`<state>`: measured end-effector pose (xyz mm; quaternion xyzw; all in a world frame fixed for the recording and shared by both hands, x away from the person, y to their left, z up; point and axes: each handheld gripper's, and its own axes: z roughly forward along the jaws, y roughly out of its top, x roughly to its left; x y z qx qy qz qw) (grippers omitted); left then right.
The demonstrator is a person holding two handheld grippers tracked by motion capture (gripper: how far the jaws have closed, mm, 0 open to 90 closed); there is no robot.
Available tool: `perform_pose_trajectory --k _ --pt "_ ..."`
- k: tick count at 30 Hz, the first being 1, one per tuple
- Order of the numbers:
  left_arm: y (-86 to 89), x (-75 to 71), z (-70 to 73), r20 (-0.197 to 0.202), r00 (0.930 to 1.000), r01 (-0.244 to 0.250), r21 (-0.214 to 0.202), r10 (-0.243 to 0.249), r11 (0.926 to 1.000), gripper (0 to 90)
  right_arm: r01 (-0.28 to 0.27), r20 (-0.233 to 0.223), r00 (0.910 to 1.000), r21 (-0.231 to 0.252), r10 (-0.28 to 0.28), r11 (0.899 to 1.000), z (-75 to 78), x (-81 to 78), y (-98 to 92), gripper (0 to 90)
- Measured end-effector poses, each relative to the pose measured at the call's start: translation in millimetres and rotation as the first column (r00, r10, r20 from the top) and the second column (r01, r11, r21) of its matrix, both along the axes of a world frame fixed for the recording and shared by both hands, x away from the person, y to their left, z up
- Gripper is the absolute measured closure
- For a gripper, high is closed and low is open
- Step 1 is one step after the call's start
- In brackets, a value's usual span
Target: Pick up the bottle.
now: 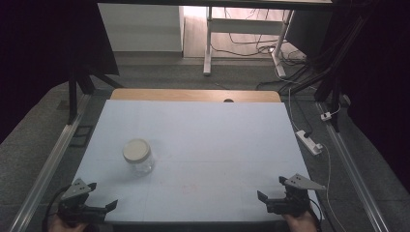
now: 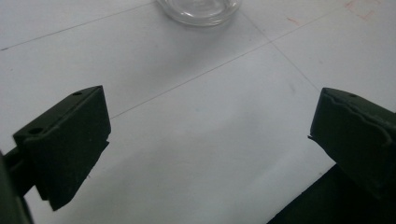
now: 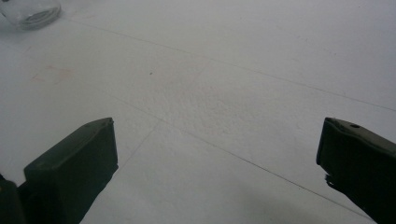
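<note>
At the table's near edge, you hold your left gripper (image 1: 102,197) and right gripper (image 1: 270,188) with jaws spread wide, both empty. The lidded glass jar (image 1: 138,156) stands left of centre on the white table (image 1: 208,140), untouched; approaching it likely comes next, your left gripper nearest.

A lab or recording room: the bench (image 1: 193,140) wears a plain white sheet, metal rails (image 1: 355,169) flank it, a power strip (image 1: 309,141) lies at 3 o'clock, and loose cables (image 1: 251,48) trail under a white desk frame (image 1: 209,43) at 12 o'clock.
</note>
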<state>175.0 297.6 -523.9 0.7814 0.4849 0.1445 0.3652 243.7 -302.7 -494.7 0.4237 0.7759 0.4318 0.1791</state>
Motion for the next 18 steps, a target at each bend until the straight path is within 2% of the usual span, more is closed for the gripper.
perform_pose_trajectory --k 2,8,18 --pt "0.2 0.4 -0.1 -0.005 1.0000 -0.002 -0.003 0.002 1.0000 0.0 -0.003 -0.008 1.0000 0.010 0.003 1.000 0.2 -0.2 0.1 0.0" --pt "-0.5 0.8 -0.2 -0.007 0.9999 0.007 0.003 -0.007 1.0000 0.0 -0.010 -0.011 0.9999 -0.014 0.010 1.000 -0.2 -0.1 2.9 0.0" --pt "0.0 1.3 -0.5 -0.014 0.9999 0.008 -0.008 -0.008 0.9999 0.0 -0.005 -0.021 0.9998 -0.010 0.005 1.000 -0.6 0.8 2.3 0.0"
